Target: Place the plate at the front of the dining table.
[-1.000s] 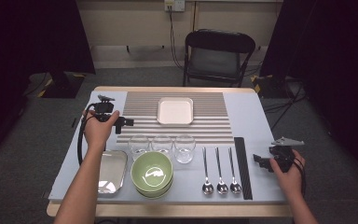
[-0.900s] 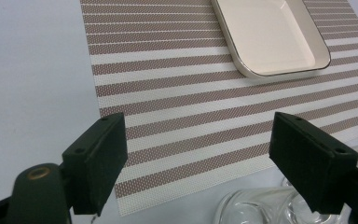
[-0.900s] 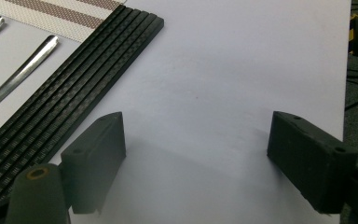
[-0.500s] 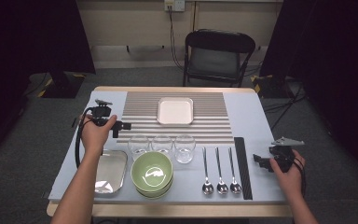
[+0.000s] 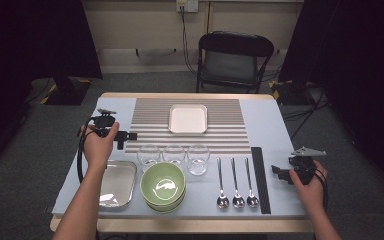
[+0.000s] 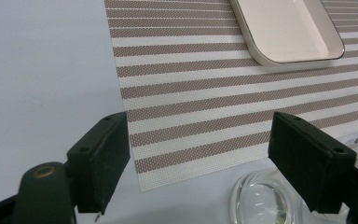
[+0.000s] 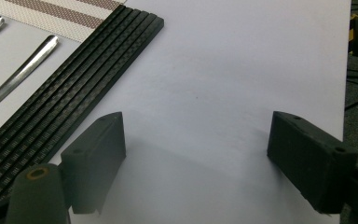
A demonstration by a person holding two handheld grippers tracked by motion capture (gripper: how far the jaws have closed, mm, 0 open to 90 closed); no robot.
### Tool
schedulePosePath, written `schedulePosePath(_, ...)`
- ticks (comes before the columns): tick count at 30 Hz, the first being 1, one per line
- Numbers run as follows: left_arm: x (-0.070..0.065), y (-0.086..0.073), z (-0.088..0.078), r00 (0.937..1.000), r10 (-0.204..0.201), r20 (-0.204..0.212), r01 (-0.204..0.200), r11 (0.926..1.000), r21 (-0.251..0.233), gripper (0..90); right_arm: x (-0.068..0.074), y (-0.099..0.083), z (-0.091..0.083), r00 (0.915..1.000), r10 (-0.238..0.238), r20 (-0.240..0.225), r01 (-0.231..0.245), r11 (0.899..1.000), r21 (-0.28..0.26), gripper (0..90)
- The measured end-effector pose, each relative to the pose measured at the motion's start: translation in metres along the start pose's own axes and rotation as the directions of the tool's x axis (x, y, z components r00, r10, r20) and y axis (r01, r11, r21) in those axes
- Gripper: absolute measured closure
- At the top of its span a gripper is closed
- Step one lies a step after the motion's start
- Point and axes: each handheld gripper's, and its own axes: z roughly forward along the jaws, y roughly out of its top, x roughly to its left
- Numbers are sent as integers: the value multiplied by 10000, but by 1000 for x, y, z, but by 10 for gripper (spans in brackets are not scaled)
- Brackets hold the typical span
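Your left gripper (image 5: 126,136), jaws wide and empty, nears the leftmost glass (image 5: 149,155): probably slippery and fragile, so grip its wall gently.

**A count of the table setting**

Three clear glasses (image 5: 149,154) stand in a row, and three spoons (image 5: 222,182) lie side by side. There is one white square plate (image 5: 188,119), one striped placemat (image 5: 230,131), one metal tray (image 5: 117,183), one stack of green bowls (image 5: 163,185), whose number I cannot tell, and one black ribbed strip (image 5: 260,177). One folding chair (image 5: 234,61) stands behind the table.
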Motion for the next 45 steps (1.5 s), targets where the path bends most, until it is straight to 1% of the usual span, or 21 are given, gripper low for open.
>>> schedulePosePath(1, 0, -1, 0, 10000, 42, -30, -43, 10000, -17, 211, 0, 0, 0, 10000, 0, -2, 0, 10000, -1, 182)
schedulePosePath(3, -1, -2, -1, 10000, -21, -22, 21, 10000, -59, 215, 0, 0, 0, 10000, -2, 1, 2, 10000, -2, 183)
schedulePosePath(5, -1, -2, -2, 10000, 64, -9, -64, 10000, -15, 215, 0, 0, 0, 10000, -3, 5, 3, 10000, -2, 182)
schedulePosePath(6, -1, -3, -2, 10000, 12, 10, -12, 10000, -43, 215, 0, 0, 0, 10000, -3, 1, 3, 10000, -2, 182)
schedulePosePath(8, -1, -3, -4, 10000, 48, -26, -48, 9999, -97, 215, 0, 0, 0, 10000, 5, -6, -5, 10000, -2, 182)
schedulePosePath(11, -1, -4, -6, 10000, -11, 62, 11, 10000, -69, 215, 0, 0, 0, 10000, 7, -10, -7, 10000, -2, 182)
schedulePosePath(14, -1, -5, -8, 10000, 36, 34, -35, 9999, -106, 217, 0, 0, 0, 10000, 9, -11, -9, 10000, -2, 182)
schedulePosePath(18, -3, -7, -9, 9998, 143, 120, -143, 9999, -28, 217, 0, 0, 0, 10000, 8, 1, -8, 10000, 5, 182)
schedulePosePath(22, -5, -9, -10, 9996, 134, 240, -135, 9999, 45, 218, 0, 0, 0, 10000, 9, 0, -9, 10000, 10, 182)
schedulePosePath(23, -5, -10, -10, 9996, 154, 243, -154, 9999, -13, 218, 0, 0, 0, 10000, 10, -2, -10, 10000, 11, 182)
schedulePosePath(25, -5, -11, -10, 9995, 230, 199, -232, 9997, 77, 218, 0, 0, 0, 10000, 13, 5, -13, 10000, 19, 182)
schedulePosePath(27, -5, -13, -11, 9997, 124, 230, -124, 9999, 11, 218, 0, 0, 0, 10000, 15, 2, -15, 10000, 21, 182)
schedulePosePath(28, -4, -13, -11, 9996, 159, 215, -160, 9999, 44, 220, 0, 0, 0, 10000, 1, 1, -1, 10000, 17, 182)
schedulePosePath(30, -3, -14, -12, 9998, 95, 181, -93, 9999, -107, 220, 0, 0, 0, 10000, -6, -6, 6, 10000, 11, 182)
schedulePosePath(31, -2, -15, -13, 9998, 123, 181, -122, 9999, -57, 221, 0, 0, 0, 10000, -14, -4, 14, 10000, 9, 182)
schedulePosePath(32, -2, -16, -13, 9998, 122, 175, -120, 9999, -111, 221, -1, 0, 0, 10000, -24, -7, 24, 10000, 6, 182)
schedulePosePath(35, 0, -19, -12, 9995, 41, 302, -39, 10000, -78, 223, -1, 0, 0, 10000, -25, -10, 25, 10000, 2, 182)
schedulePosePath(38, 2, -23, -11, 9997, -6, 260, 7, 10000, -49, 223, -1, 0, 0, 10000, -25, -9, 25, 10000, 2, 182)
schedulePosePath(42, 3, -25, -13, 9997, 74, 223, -73, 10000, -36, 225, -1, 0, 0, 10000, -18, -10, 18, 10000, -1, 182)
schedulePosePath(43, 2, -26, -13, 9998, 22, 215, -21, 10000, -69, 225, -1, 0, 0, 10000, -17, -8, 17, 10000, 2, 182)
schedulePosePath(45, 2, -26, -14, 9998, 111, 184, -111, 9999, -10, 225, -1, 0, 0, 10000, -19, -10, 19, 10000, 2, 182)
